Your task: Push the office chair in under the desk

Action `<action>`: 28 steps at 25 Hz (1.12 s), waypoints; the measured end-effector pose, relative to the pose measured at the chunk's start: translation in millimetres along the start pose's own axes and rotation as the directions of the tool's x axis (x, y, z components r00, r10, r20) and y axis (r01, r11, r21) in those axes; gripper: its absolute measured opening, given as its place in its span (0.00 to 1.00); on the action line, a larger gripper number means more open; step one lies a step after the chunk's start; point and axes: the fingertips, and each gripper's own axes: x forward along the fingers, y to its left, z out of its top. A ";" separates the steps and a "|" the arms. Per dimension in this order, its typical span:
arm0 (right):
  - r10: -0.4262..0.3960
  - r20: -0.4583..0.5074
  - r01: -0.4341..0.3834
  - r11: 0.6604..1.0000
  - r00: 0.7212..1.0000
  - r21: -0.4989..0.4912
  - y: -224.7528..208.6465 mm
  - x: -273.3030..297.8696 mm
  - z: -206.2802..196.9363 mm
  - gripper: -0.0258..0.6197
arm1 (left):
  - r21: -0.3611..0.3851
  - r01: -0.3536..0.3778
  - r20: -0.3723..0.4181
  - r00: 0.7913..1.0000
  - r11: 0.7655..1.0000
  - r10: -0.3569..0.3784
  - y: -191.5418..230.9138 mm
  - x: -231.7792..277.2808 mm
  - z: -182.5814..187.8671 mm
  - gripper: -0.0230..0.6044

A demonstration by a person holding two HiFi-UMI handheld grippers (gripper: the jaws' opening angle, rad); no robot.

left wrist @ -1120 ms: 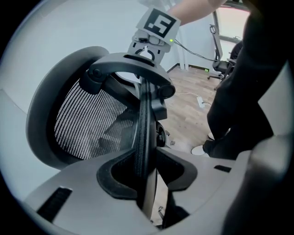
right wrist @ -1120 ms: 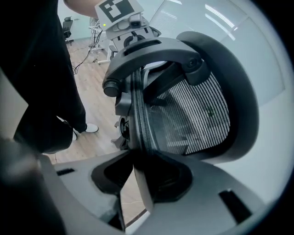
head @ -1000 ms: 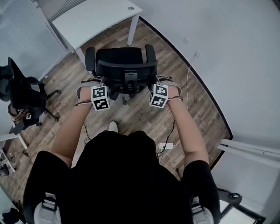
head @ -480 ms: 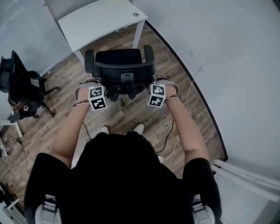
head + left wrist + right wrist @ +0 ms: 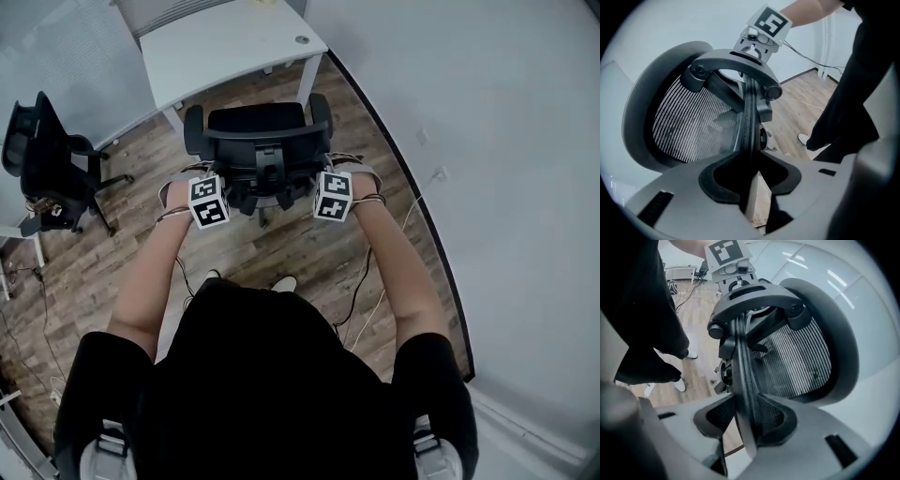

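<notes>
A black office chair with a mesh back stands on the wood floor, its seat just in front of the white desk. My left gripper is shut on the left edge of the backrest, which runs between the pads. On the right edge of the backrest my right gripper is shut the same way. Each gripper view shows the other gripper's marker cube across the back frame: the right one's and the left one's. The chair's base is hidden under the seat.
A second black chair stands to the left by a glass partition. A grey wall with a dark skirting runs close along the right. The desk's leg is by the chair's right arm. Cables lie on the floor near the person's shoes.
The chair and both grippers have moved forward toward the desk, which now sits closer above the seat. The person has stepped forward behind it. Both grips are unchanged.
</notes>
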 end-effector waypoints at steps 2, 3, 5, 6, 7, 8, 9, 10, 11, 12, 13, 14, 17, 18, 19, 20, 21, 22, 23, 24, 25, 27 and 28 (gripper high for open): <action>-0.008 0.014 0.008 1.000 1.000 -0.021 -8.4 2.5 -8.8 0.24 | -0.026 -0.008 -0.012 1.000 1.000 0.007 3.7 4.4 7.3 0.23; -0.012 0.023 0.013 0.999 1.000 -0.032 -11.9 3.9 -12.8 0.24 | -0.039 -0.011 -0.018 1.000 0.999 0.011 4.9 5.8 11.3 0.23; -0.009 0.039 0.011 0.999 0.999 -0.047 -16.6 6.1 -21.3 0.24 | -0.064 -0.012 -0.027 1.000 0.998 0.010 6.2 9.0 19.9 0.23; -0.006 0.043 0.008 0.998 0.999 -0.056 -20.3 7.3 -26.0 0.24 | -0.076 -0.010 -0.030 1.000 0.997 0.008 8.1 11.3 24.0 0.23; -0.002 0.048 0.006 0.998 0.999 -0.066 -26.3 9.3 -30.8 0.24 | -0.088 -0.008 -0.032 0.999 0.996 0.005 12.3 14.1 27.9 0.23; 0.000 0.054 0.004 0.997 0.999 -0.075 -34.3 12.0 -35.6 0.24 | -0.099 -0.006 -0.035 0.999 0.995 0.003 18.5 17.3 31.7 0.23; 0.004 0.060 0.001 0.997 0.998 -0.082 -41.6 14.4 -39.7 0.24 | -0.108 -0.006 -0.037 0.999 0.994 0.002 24.7 20.3 35.1 0.23; 0.004 0.066 0.002 0.996 0.998 -0.089 -45.8 16.1 -42.2 0.24 | -0.115 -0.005 -0.038 0.999 0.993 0.001 28.0 22.5 37.2 0.24; 0.002 0.071 0.005 0.995 0.997 -0.095 -46.4 17.0 -42.8 0.24 | -0.121 -0.004 -0.039 0.999 0.993 0.000 27.7 23.6 37.7 0.24; 0.000 0.076 0.008 0.995 0.997 -0.100 -46.7 18.2 -43.0 0.24 | -0.128 -0.001 -0.040 0.999 0.992 -0.004 27.2 24.5 37.8 0.24; 0.001 0.080 0.008 0.995 0.997 -0.103 -50.7 21.1 -44.6 0.25 | -0.137 0.004 -0.040 0.999 0.991 -0.010 31.2 26.7 39.0 0.24; 0.004 0.084 0.005 0.994 0.996 -0.105 -60.0 26.0 -48.3 0.25 | -0.145 0.010 -0.041 0.999 0.989 -0.016 40.5 30.9 41.6 0.24; 0.006 0.088 0.004 0.994 0.996 -0.112 -83.1 35.1 -57.3 0.25 | -0.164 0.014 -0.043 0.999 0.986 -0.021 60.9 39.6 48.4 0.24; 0.003 0.087 0.007 0.993 0.996 -0.115 -81.3 32.9 -56.4 0.25 | -0.167 0.009 -0.044 0.999 0.986 -0.017 57.5 37.8 48.3 0.24; 0.001 0.084 0.009 0.993 0.996 -0.119 -77.5 30.4 -54.9 0.25 | -0.169 0.003 -0.044 0.999 0.986 -0.010 52.6 35.4 48.0 0.24; -0.001 0.082 0.011 0.992 0.997 -0.123 -74.9 29.3 -54.3 0.25 | -0.171 -0.002 -0.044 0.999 0.985 -0.005 49.2 34.0 48.2 0.24; 0.000 0.081 0.011 0.992 0.997 -0.127 -75.3 30.2 -55.0 0.25 | -0.176 -0.003 -0.047 0.999 0.984 -0.005 48.6 34.5 48.7 0.24; 0.004 0.080 0.007 0.991 0.997 -0.130 -78.8 32.7 -56.7 0.25 | -0.184 0.000 -0.050 0.999 0.983 -0.009 51.1 36.5 49.6 0.24; 0.009 0.081 0.002 0.991 0.997 -0.133 -84.1 35.7 -58.7 0.25 | -0.193 0.004 -0.053 0.998 0.981 -0.015 55.6 39.0 50.8 0.24; 0.013 0.082 -0.002 0.991 0.997 -0.137 -89.5 38.6 -60.3 0.25 | -0.201 0.008 -0.054 0.998 0.979 -0.020 60.3 41.3 51.9 0.24; 0.015 0.085 -0.003 0.990 0.996 -0.142 -94.1 40.8 -61.1 0.25 | -0.210 0.012 -0.054 0.998 0.978 -0.024 63.9 42.9 52.5 0.24; 0.013 0.091 0.001 0.988 0.996 -0.153 -99.3 43.1 -61.0 0.25 | -0.222 0.017 -0.057 0.998 0.975 -0.030 67.4 44.2 52.0 0.24; 0.011 0.094 0.004 0.987 0.995 -0.158 -100.6 43.7 -60.9 0.25 | -0.225 0.016 -0.059 0.998 0.974 -0.030 68.2 44.5 51.6 0.24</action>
